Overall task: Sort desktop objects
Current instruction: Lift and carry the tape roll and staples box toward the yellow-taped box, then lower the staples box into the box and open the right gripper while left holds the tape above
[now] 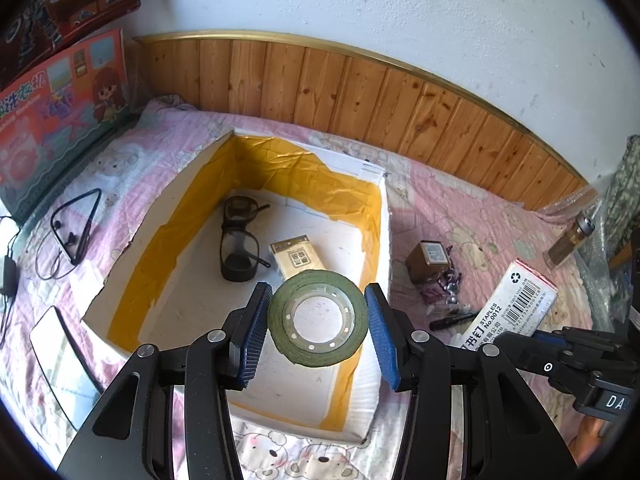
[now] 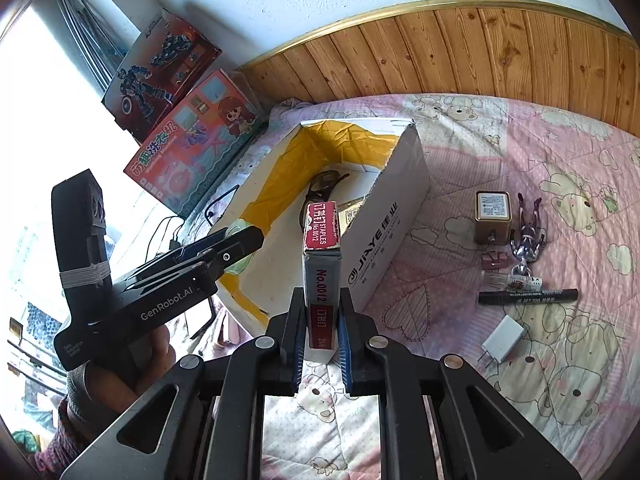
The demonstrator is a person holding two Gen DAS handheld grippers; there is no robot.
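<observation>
Green tape roll (image 1: 318, 318) above white box (image 1: 376, 404) — staples box (image 2: 322, 276) upright.

White plaster wall (image 1: 400, 8) above pine wainscot (image 1: 320, 88) with a gold rail. Pink bear-print quilt (image 2: 520, 152) below. Bright window (image 2: 40, 120) at left of the right view.

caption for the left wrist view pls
Left gripper holding a tape roll above the box containing glasses.
</observation>
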